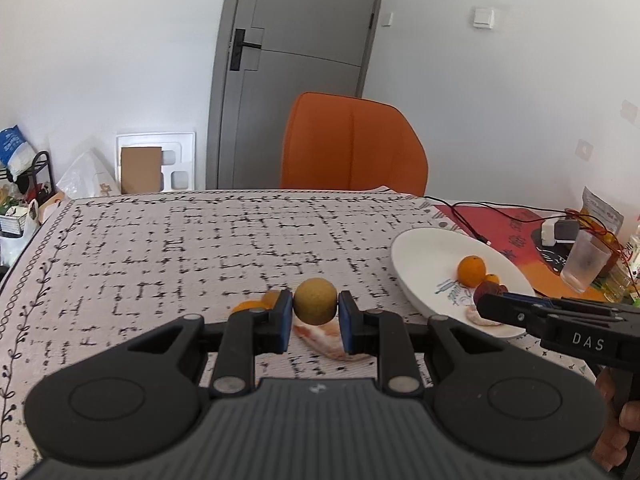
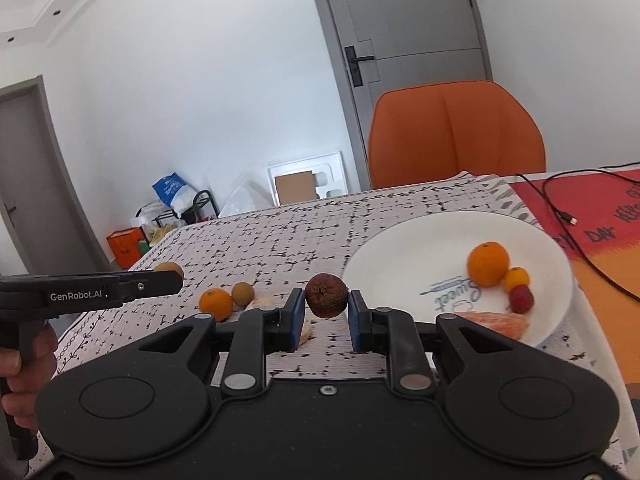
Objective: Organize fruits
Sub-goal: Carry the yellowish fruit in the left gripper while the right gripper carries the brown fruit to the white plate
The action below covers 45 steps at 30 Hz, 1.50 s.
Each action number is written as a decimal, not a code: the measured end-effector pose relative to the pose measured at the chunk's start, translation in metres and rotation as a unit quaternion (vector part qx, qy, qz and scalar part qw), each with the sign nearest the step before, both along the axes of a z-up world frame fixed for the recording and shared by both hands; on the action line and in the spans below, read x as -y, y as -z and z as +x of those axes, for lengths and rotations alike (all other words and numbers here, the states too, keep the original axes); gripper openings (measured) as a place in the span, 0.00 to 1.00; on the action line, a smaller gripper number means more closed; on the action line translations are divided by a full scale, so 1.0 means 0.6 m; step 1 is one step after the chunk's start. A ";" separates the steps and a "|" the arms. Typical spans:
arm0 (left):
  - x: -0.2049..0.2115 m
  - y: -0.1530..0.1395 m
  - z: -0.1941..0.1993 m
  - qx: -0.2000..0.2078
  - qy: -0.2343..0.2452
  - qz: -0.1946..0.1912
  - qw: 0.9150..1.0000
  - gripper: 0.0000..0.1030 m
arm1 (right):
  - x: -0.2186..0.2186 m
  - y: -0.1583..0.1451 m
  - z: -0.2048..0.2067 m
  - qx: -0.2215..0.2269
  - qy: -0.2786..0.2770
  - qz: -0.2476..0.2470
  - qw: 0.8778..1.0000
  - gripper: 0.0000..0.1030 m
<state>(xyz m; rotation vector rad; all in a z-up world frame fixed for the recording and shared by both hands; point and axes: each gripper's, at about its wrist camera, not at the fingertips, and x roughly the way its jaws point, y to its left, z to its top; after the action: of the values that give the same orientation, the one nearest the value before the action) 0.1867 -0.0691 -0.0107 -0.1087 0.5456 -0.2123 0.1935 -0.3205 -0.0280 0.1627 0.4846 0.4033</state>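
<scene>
My left gripper [image 1: 315, 314] is shut on a round yellow-brown fruit [image 1: 315, 301], held above the patterned tablecloth [image 1: 200, 248]. My right gripper [image 2: 326, 316] is shut on a dark brown wrinkled fruit [image 2: 327, 295], held left of the white plate [image 2: 400, 248]. The plate holds an orange [image 2: 488, 263], a small orange fruit [image 2: 516, 279], a red fruit [image 2: 521, 298] and a peeled orange segment [image 2: 496, 323]. On the cloth lie an orange [image 2: 215, 303], a yellow-brown fruit [image 2: 243, 293] and peeled segments [image 1: 324, 336]. The right gripper also shows in the left wrist view [image 1: 490, 306], over the plate's near rim [image 1: 420, 248].
An orange chair [image 1: 352, 144] stands behind the table's far edge. A red mat [image 2: 600, 216] with a black cable [image 2: 556, 208] lies right of the plate. A plastic cup [image 1: 585, 260], a charger and packets crowd the right side.
</scene>
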 end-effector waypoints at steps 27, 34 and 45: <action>0.123 0.010 0.054 0.000 0.080 0.052 0.995 0.22 | 0.113 0.043 0.030 -0.021 0.078 0.024 0.996 0.21; 0.154 0.008 0.071 0.005 0.102 0.062 0.993 0.22 | 0.124 0.049 0.036 -0.016 0.096 0.024 0.995 0.28; 0.202 0.011 0.087 0.011 0.134 0.076 0.988 0.22 | 0.132 0.047 0.016 -0.013 0.086 0.034 0.996 0.31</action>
<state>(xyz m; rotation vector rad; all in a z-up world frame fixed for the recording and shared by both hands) 0.2388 -0.1905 -0.0172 0.1159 0.5511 -0.4314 0.2031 -0.3999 -0.0563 0.2749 0.4784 0.2487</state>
